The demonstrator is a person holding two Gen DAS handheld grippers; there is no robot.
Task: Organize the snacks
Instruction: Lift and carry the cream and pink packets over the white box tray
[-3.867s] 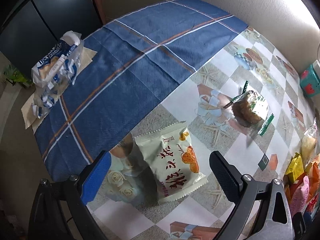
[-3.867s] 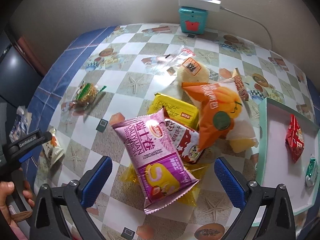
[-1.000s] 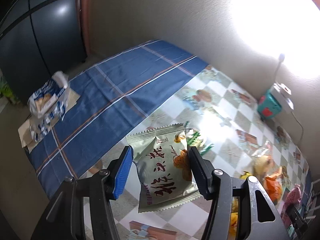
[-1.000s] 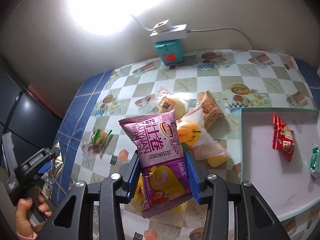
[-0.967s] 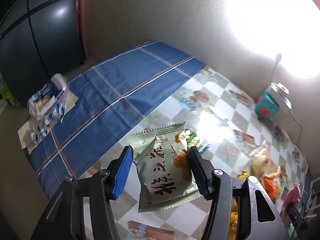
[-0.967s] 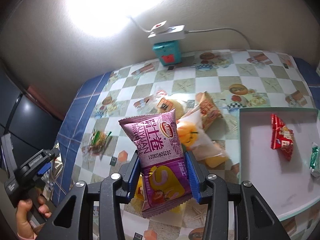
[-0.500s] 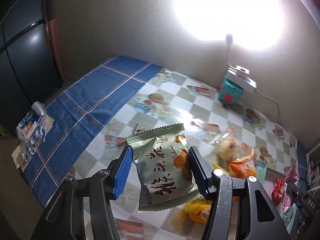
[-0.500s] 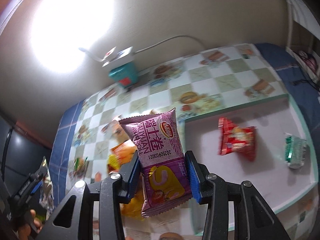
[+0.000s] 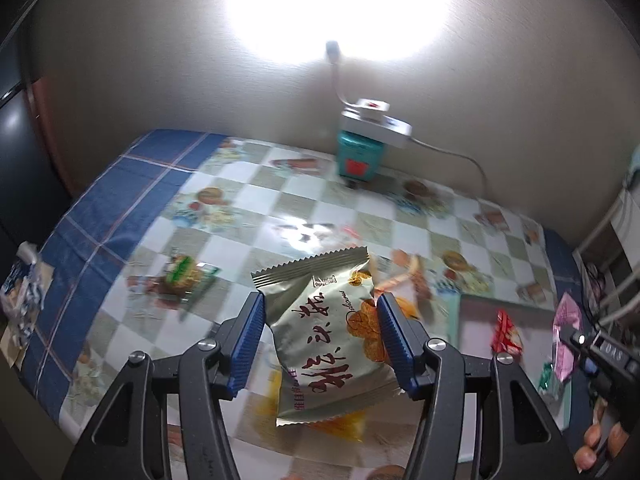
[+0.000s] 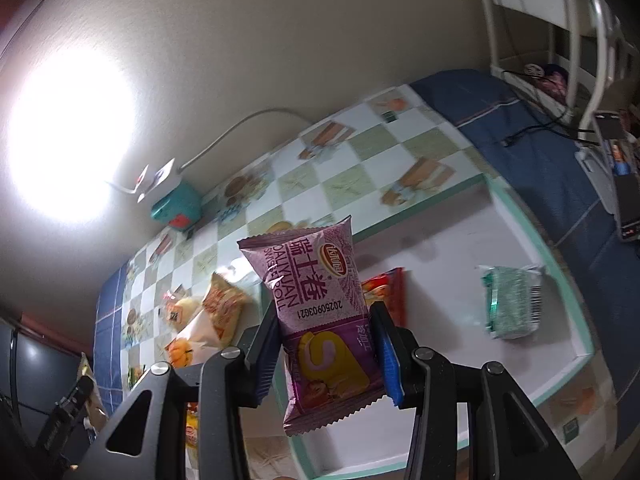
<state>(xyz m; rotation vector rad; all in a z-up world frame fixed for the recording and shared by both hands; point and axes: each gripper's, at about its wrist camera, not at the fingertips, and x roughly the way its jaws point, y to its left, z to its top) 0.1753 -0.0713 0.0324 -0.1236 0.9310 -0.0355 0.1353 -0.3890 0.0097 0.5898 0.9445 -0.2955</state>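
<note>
- Rectangular white tray with a teal rim (image 10: 516,216) lies on the checked plastic tablecloth (image 10: 360,144).
- Red foil packet (image 10: 390,290) and green foil packet (image 10: 510,300) lie apart in it.
- Small teal box (image 9: 357,156) stands behind, by the wall.

The cream snack bag (image 9: 332,332) hides most of the yellow and orange packets beneath it, and the purple Swiss roll packet (image 10: 320,320) covers much of the red packet (image 10: 386,292) in the tray (image 10: 568,304). The green packet (image 10: 510,306) is motion-blurred, its print unreadable, and a hand (image 9: 600,444) is cut off at the left view's lower right edge
</note>
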